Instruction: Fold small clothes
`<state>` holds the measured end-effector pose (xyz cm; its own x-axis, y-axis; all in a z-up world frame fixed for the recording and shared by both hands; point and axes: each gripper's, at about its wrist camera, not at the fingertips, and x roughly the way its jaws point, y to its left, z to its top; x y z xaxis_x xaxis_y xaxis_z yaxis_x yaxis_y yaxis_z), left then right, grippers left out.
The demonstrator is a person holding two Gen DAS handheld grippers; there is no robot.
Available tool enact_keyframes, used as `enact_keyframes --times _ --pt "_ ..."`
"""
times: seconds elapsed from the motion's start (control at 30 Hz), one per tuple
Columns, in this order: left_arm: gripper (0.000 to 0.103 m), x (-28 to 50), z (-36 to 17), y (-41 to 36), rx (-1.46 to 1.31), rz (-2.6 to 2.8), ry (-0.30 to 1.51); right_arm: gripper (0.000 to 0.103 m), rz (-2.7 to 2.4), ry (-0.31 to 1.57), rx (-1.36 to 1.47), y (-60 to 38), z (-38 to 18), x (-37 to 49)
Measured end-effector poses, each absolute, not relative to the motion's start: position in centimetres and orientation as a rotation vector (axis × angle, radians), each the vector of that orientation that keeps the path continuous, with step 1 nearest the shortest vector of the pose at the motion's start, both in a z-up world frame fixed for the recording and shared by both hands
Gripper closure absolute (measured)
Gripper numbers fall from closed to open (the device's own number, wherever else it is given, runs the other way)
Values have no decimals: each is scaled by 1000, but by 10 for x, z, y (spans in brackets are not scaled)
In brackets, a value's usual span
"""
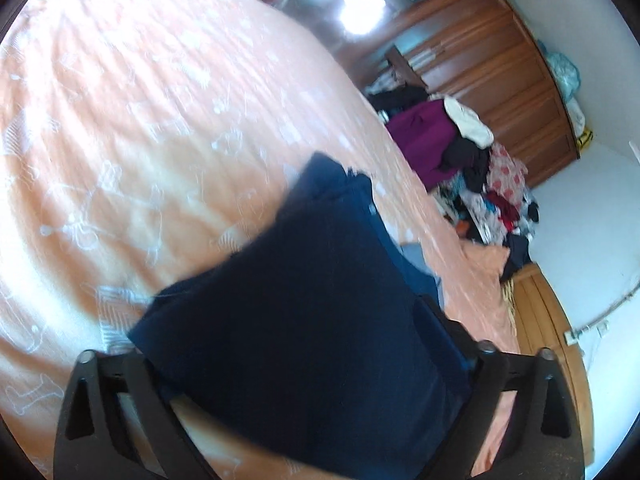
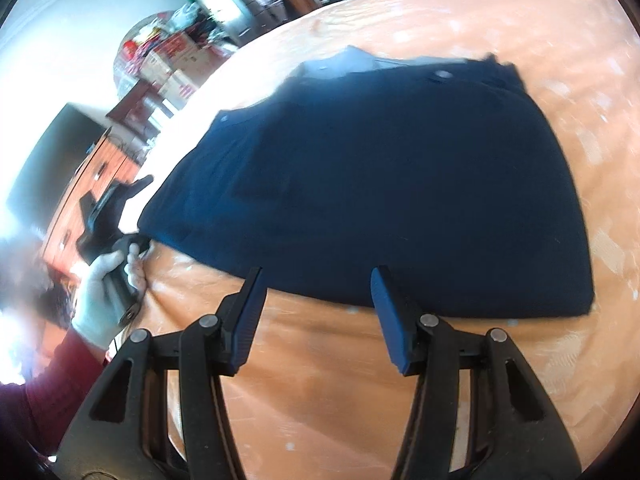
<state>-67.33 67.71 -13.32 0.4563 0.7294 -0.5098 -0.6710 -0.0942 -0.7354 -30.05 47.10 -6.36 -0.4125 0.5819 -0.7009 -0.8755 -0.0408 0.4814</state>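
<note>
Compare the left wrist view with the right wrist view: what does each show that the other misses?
Left wrist only: a clothes pile beside a wooden wardrobe. Right wrist only: the open right hand-held gripper, the gloved hand holding the left hand-held gripper at the garment's corner, and stacked boxes. Both: the navy garment on the peach bedsheet.
</note>
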Motion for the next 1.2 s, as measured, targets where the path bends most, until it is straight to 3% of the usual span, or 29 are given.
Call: enact_keyframes --times 0.03,0.1,0.27,0.47,0.5,0.6,0.77,0.83,0.87,0.9,1.0,1.2 --pt "30 -675 -133 678 -1189 1172 -72 50 1703 1095 -385 472 -58 -305" --pt "103 -678 -141 684 -1232 1117 -82 51 1727 1076 -382 476 -48 -314" --pt "102 -662 -124 683 -1115 1116 5 49 1831 992 -381 519 -11 -342" --pt "102 -616 -84 667 -839 1128 180 33 2021 1033 -406 649 23 -407" --pt "102 -610 -79 662 -803 1125 198 28 2048 1044 -437 667 24 -419" --pt "102 -587 -65 654 -696 1106 259 24 2097 1104 -532 719 18 -463" --pt "101 -549 -56 647 -576 1054 349 24 2052 1207 -618 758 -15 -492" --pt "101 -533 -53 645 -536 1022 374 34 1996 1194 -602 761 -28 -478" --pt "101 -524 -52 644 -524 993 385 67 1971 1229 -542 760 -37 -462" --pt "101 -516 -51 644 -516 971 396 90 1977 1282 -472 757 -42 -447" --pt "99 -481 -43 641 -472 878 435 96 1907 1223 -333 726 -39 -394" --pt "94 -377 -13 607 -379 588 495 97 1853 1116 -107 628 -1 -278"
